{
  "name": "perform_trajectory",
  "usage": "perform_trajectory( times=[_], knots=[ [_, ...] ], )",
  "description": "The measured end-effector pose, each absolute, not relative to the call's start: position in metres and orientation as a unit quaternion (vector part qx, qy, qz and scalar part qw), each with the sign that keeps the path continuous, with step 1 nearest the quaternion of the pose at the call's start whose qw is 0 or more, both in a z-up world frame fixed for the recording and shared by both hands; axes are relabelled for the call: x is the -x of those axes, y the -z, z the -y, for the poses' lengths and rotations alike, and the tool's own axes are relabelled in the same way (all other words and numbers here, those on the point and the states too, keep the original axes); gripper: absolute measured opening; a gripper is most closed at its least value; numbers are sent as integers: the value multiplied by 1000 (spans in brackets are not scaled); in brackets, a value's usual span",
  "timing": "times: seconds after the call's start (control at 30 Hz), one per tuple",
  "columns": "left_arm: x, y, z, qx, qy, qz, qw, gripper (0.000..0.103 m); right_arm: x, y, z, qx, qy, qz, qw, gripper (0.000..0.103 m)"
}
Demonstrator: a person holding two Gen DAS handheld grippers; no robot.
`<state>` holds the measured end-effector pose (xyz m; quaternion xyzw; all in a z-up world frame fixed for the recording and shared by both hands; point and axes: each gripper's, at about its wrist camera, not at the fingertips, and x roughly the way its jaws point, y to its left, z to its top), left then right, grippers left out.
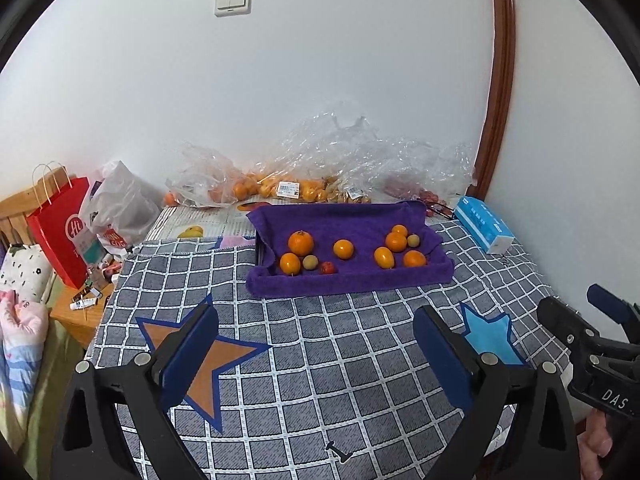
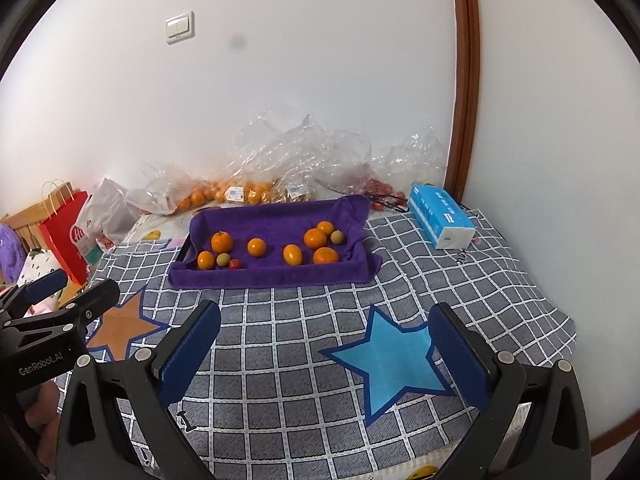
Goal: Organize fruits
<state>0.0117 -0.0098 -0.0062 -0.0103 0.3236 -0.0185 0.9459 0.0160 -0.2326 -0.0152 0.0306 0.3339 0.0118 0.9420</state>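
A tray draped in a purple towel (image 1: pixel 348 280) (image 2: pixel 272 276) sits at the far side of the checked cloth. On its left lie two oranges (image 1: pixel 301 242), a greenish fruit (image 1: pixel 310 262) and a small red fruit (image 1: pixel 327 267). One orange (image 1: pixel 343 249) lies in the middle. On the right are several oranges (image 1: pixel 396 241) (image 2: pixel 315 238) and another greenish fruit (image 1: pixel 413 240). My left gripper (image 1: pixel 316 314) is open and holds nothing, well short of the tray. My right gripper (image 2: pixel 325 309) is likewise open and bare over the blue star.
Clear plastic bags of oranges (image 1: pixel 272 188) and red fruit (image 2: pixel 380 188) lie along the wall behind the tray. A blue tissue pack (image 2: pixel 440 216) lies at the right. A red paper bag (image 1: pixel 60 232) and clutter stand off the left edge. The checked cloth (image 2: pixel 280 340) bears star patches.
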Motion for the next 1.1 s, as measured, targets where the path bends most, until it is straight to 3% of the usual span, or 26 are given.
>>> perform_trajectory(
  times=[1.1],
  knots=[
    [-13,-1,9,9,10,-311,950,99,-22,20,234,-30,1,-336,941,102]
  ],
)
